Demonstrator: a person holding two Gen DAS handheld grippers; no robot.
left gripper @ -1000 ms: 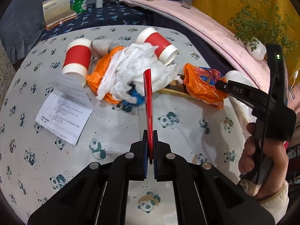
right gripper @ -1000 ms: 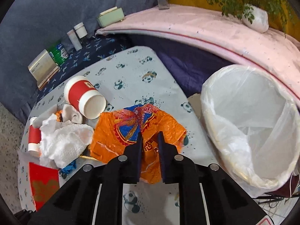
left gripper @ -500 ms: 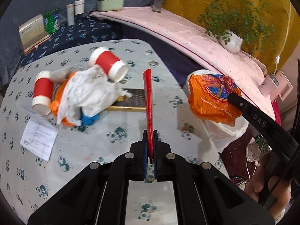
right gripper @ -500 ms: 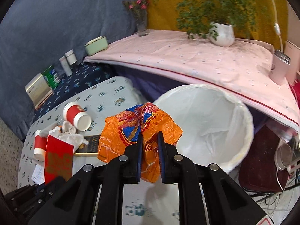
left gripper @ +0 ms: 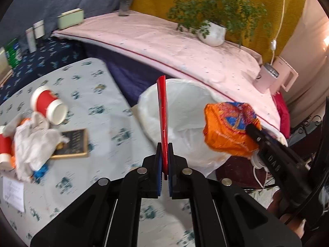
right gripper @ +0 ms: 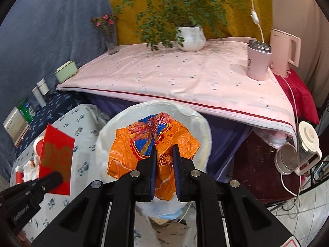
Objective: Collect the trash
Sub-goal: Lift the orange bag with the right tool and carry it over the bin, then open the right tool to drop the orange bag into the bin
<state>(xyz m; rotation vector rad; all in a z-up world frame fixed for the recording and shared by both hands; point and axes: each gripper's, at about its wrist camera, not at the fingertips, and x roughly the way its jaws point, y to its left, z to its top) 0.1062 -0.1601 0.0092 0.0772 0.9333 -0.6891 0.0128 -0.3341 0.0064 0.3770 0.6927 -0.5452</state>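
The orange wrapper (right gripper: 152, 144) is clamped between the fingers of the right gripper (right gripper: 164, 164) and hangs over the mouth of the white-lined bin (right gripper: 202, 127), which lies directly under and ahead of this claw, so I judge this piece is ready to drop but not yet released. The red envelope (left gripper: 162, 121) stands upright, pinched in the left gripper (left gripper: 164, 160), with the bin just ahead of it. Left of this claw, on the panda cloth (left gripper: 102, 94), 2 red paper cups (left gripper: 48, 107), crumpled white tissue (left gripper: 35, 142), a dark card (left gripper: 74, 142) and a paper sheet (left gripper: 13, 191) remain, so most collecting is left.
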